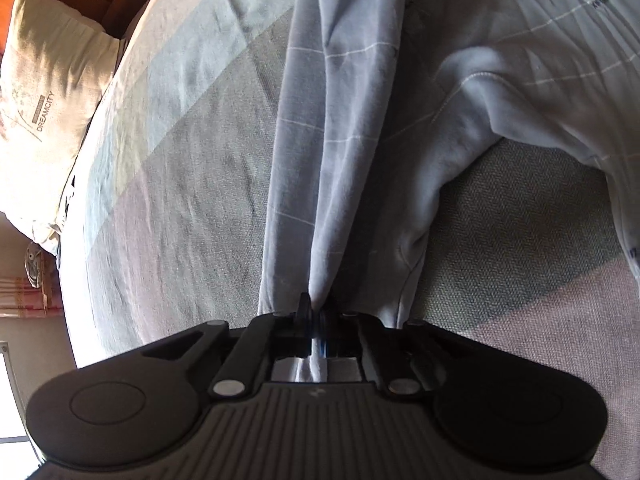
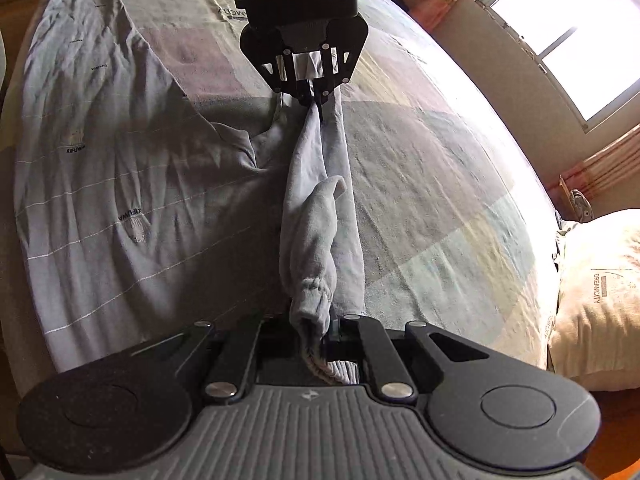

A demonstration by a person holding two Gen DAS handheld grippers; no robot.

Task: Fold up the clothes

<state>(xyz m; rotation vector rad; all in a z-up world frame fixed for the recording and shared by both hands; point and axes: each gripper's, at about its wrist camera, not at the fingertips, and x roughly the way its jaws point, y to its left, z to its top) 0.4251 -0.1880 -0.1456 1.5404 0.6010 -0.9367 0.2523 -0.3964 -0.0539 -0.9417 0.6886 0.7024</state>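
A pale blue-grey garment with thin white lines and small logos (image 2: pixel 104 168) lies spread on the bed; it also shows in the left wrist view (image 1: pixel 500 80). One long part of it (image 2: pixel 320 208) is stretched taut between my two grippers. My left gripper (image 1: pixel 314 312) is shut on one end of that part; it also shows in the right wrist view (image 2: pixel 314 98). My right gripper (image 2: pixel 320 332) is shut on the ribbed cuff end (image 2: pixel 312 300).
The bed (image 1: pixel 192 184) has a patchwork cover in grey, pink and pale green. A cream pillow (image 1: pixel 44 92) lies at the bed's edge, also in the right wrist view (image 2: pixel 600 292). A bright window (image 2: pixel 572 36) is on the wall beyond.
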